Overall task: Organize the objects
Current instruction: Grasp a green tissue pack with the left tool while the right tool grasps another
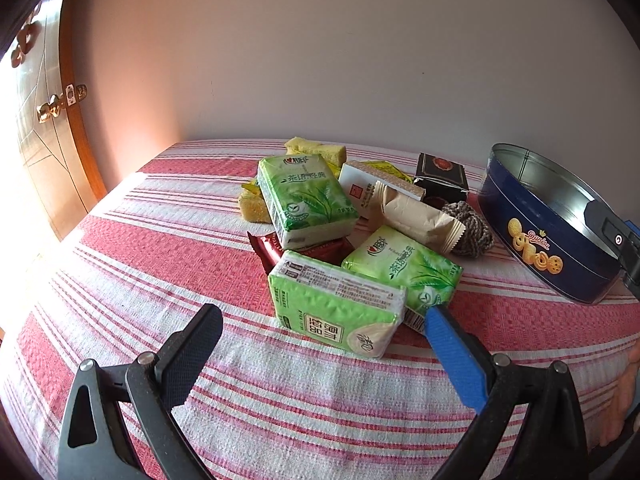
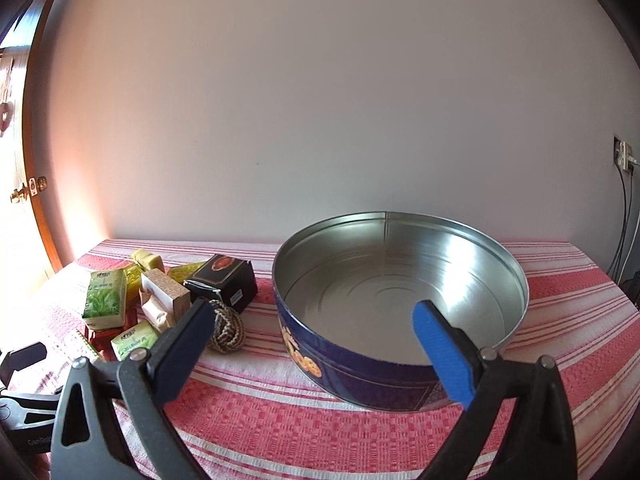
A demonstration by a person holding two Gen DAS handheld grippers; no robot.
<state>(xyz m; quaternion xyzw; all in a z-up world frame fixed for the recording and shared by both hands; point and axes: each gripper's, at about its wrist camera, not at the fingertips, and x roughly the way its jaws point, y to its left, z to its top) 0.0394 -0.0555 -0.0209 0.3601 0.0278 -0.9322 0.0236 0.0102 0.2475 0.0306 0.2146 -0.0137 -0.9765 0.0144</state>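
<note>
Since both grippers, left point(image 1: 324, 332) and right point(image 2: 312, 320), gape empty, risk is the stacked packs point(image 1: 308, 200) toppling (loose pile) beside the bare tin point(image 2: 400, 292).

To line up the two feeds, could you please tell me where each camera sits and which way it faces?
Left wrist: on the left gripper, tilted down at the pile of tissue packs on the striped cloth; its open jaws show, with a hand at the right edge.
Right wrist: on the right gripper, facing the empty tin and the wall; its open jaws show, with the left gripper at the left edge.
Shared: tin, tissue packs, black box, rope knot.
</note>
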